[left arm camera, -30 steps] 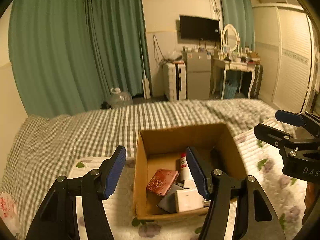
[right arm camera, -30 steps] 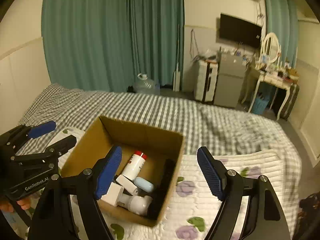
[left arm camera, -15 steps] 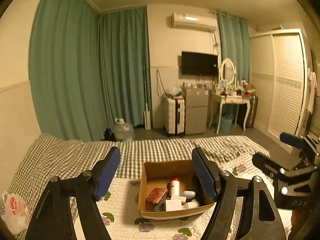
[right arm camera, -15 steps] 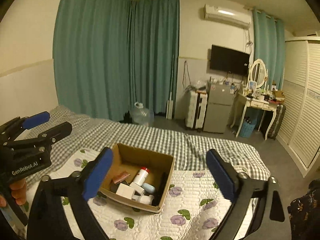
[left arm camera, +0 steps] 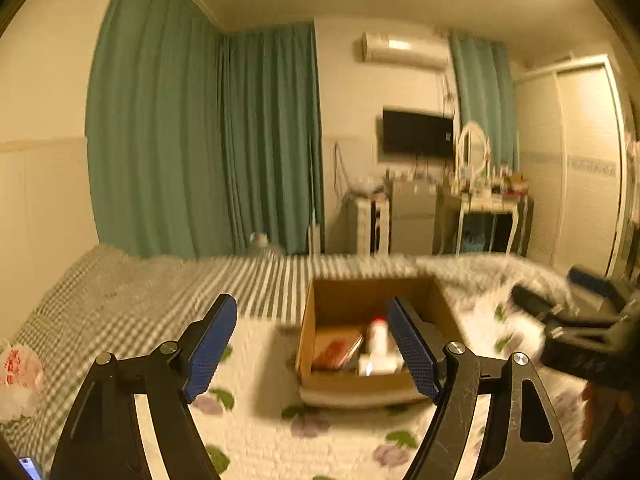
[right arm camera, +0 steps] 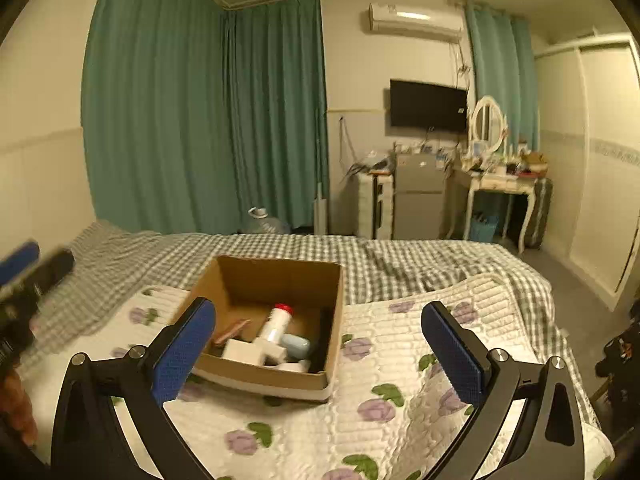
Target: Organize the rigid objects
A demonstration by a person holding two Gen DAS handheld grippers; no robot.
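Note:
An open cardboard box (right arm camera: 276,276) sits on a floral quilt on the bed; it also shows in the left wrist view (left arm camera: 372,292). Inside lie a white bottle with a red cap (right arm camera: 276,322), a white box (right arm camera: 244,350), a pale blue case (right arm camera: 296,344), a pink flat item (right arm camera: 232,330) and a black item (right arm camera: 324,332). My left gripper (left arm camera: 314,344) is open and empty, held above the quilt in front of the box. My right gripper (right arm camera: 318,350) is open and empty, also short of the box. Each gripper shows at the edge of the other's view.
The bed has a grey checked sheet (right arm camera: 400,260) beyond the quilt (right arm camera: 400,392). A plastic bag (left arm camera: 16,376) lies at the far left. Green curtains, a water jug (right arm camera: 266,222), a small fridge (right arm camera: 418,196) and a dressing table (right arm camera: 500,184) stand behind the bed.
Both grippers pulled back and up from the box, then came a little nearer again; the box looks larger than half a second ago. Both stay open and empty. The left view is blurred by motion.

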